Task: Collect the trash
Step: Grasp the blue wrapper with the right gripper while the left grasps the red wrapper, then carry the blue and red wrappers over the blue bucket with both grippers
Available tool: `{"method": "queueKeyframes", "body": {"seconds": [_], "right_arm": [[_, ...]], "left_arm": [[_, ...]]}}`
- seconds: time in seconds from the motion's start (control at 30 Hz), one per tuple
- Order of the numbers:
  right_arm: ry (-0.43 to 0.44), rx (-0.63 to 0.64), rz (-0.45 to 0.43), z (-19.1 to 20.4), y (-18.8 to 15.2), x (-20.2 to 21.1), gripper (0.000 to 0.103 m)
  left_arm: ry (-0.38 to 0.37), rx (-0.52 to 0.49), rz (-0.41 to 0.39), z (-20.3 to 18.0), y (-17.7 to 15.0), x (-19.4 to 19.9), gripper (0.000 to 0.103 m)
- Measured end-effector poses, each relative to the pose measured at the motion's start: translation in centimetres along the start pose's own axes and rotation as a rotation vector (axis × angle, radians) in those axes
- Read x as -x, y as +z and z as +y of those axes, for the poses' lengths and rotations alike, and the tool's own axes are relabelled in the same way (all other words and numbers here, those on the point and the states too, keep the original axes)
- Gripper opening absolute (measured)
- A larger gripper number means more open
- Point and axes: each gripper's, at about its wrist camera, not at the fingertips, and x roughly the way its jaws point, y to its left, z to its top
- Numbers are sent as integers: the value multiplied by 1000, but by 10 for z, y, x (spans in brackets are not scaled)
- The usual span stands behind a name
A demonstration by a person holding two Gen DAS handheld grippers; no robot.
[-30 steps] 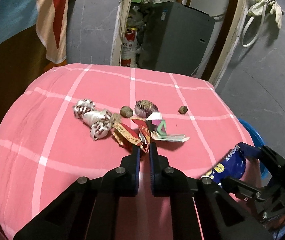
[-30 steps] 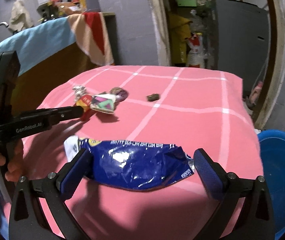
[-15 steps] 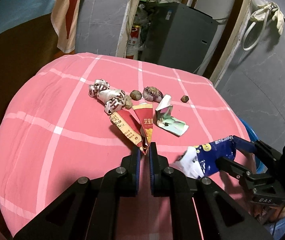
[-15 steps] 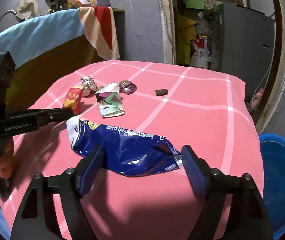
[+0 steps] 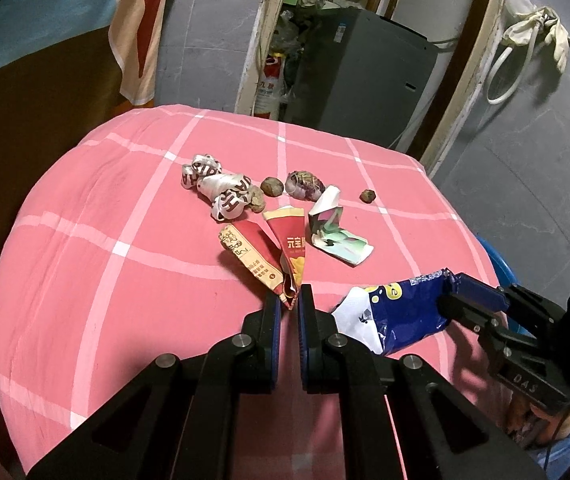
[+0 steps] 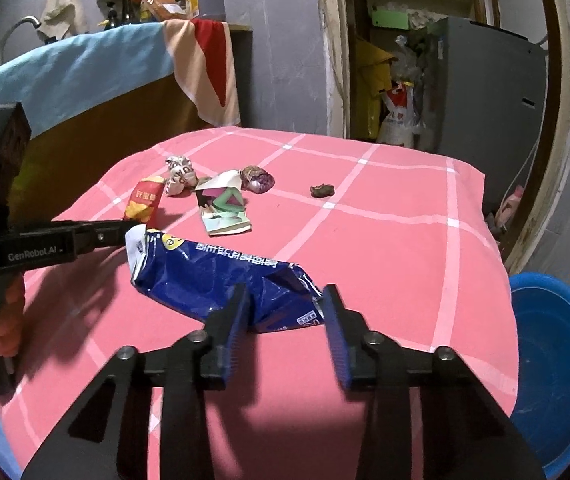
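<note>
1. Left wrist view: a table under a pink checked cloth (image 5: pixel 125 264) fills the frame and carries all the litter.
2. A blue basin (image 6: pixel 557 364) stands off the table's right edge, lower than the top.
3. A blue snack bag (image 6: pixel 221 276) lies crumpled on the near part of the cloth. The right gripper (image 6: pixel 285 316) has its jaws partly open, one on each side of the bag's near end; firm contact cannot be told.
4. The left gripper (image 5: pixel 289 306) has its jaws nearly together, pinching the lower tip of a red wrapper (image 5: pixel 291 248) that fans out onto the cloth.
5. A folded green-and-white paper (image 5: pixel 335 236) lies just right of the red wrapper.
6. Crumpled white wrappers (image 5: pixel 221 190) lie further back.
7. Small brown scraps (image 5: pixel 367 196) sit beyond, apart from the rest.
</note>
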Motion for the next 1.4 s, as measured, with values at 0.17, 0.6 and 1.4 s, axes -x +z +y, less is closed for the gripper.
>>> {"method": "queueKeyframes", "body": {"seconds": [0.17,0.6,1.4], "right_arm": [[-9,26,-19,5,-2,4,27],[-125,-6,-239,-6,3,46,27],[-560,-202,-818,-61,-20,192,27]], "left_arm": [[-8,12,-16,1,0,4,6],[-27,-3,-205,-9,4,37,6],[-228,-275,-611,-173,30,75,6]]}}
